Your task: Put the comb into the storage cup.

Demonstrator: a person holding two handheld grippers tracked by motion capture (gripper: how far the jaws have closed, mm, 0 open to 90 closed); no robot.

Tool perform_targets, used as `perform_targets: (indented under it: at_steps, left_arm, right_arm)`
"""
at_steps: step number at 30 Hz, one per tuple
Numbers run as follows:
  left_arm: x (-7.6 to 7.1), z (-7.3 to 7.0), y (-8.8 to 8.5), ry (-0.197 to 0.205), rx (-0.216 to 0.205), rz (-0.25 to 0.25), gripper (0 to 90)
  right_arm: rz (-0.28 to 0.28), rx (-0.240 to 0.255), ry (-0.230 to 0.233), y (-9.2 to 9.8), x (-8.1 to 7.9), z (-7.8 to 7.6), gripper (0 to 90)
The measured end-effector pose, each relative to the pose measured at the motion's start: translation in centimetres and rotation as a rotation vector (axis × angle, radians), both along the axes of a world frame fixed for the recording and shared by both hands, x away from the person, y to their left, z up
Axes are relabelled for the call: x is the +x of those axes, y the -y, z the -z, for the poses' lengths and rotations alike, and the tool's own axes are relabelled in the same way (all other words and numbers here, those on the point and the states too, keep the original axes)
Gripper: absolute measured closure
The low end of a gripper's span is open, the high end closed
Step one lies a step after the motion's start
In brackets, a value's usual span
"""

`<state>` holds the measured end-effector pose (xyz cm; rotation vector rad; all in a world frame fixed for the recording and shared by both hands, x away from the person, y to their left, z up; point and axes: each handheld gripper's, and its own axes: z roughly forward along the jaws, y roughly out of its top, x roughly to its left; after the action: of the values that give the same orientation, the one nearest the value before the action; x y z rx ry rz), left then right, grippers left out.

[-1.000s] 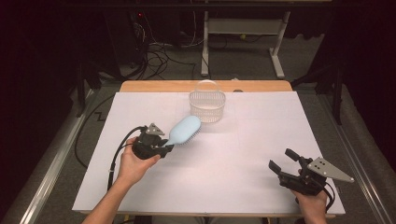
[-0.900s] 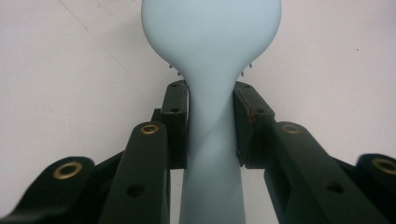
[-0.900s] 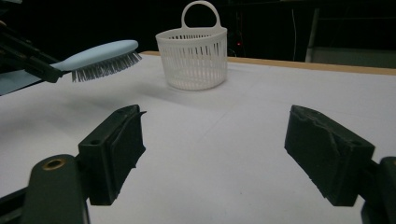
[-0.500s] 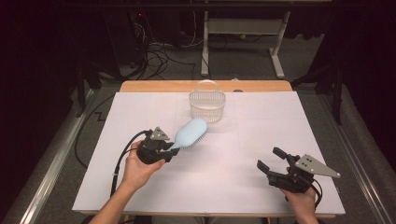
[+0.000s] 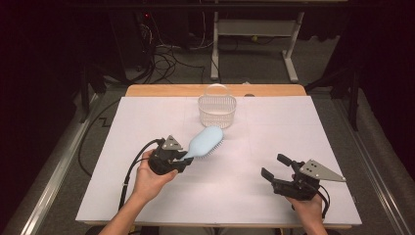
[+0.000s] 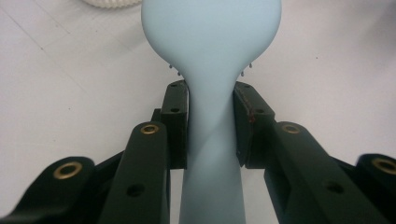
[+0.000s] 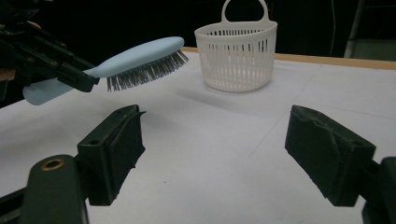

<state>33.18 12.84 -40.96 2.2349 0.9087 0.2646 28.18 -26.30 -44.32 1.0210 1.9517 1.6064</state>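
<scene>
Gripping hairbrush [image 5: 205,142] handle, left tongs [image 5: 182,160] clamped.

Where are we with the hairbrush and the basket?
Done: the left tool is shut on the light blue hairbrush by its handle, and the brush is lifted off the white table cover, bristles down. In hand: the brush head points toward the white basket but is short of it. Left: probably carrying it over and dropping it in; the basket looks empty. The right tool waits open, holding nothing.
</scene>
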Motion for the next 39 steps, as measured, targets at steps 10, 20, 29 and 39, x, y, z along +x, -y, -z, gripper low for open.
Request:
perform_targets:
  at_steps: [10, 20, 29, 39]
  left_arm:
    - [-0.2, 0.0, 0.8, 0.006, -0.006, 0.014, 69.2]
    - [-0.3, -0.1, 1.7, 0.014, -0.011, 0.029, 69.2]
    - [-0.5, -0.1, 2.9, 0.019, -0.015, 0.051, 69.2]
    - [-0.7, -0.1, 3.9, 0.023, -0.018, 0.067, 69.2]
  right_arm:
    - [-0.031, 0.004, -0.027, -1.4, 0.5, 0.2, 19.3]
    - [-0.063, 0.001, -0.056, -2.7, 1.0, 0.4, 18.9]
    - [-0.080, 0.002, -0.082, -3.6, 1.4, 0.6, 18.4]
    - [-0.098, -0.003, -0.108, -4.8, 2.0, 0.8, 18.0]
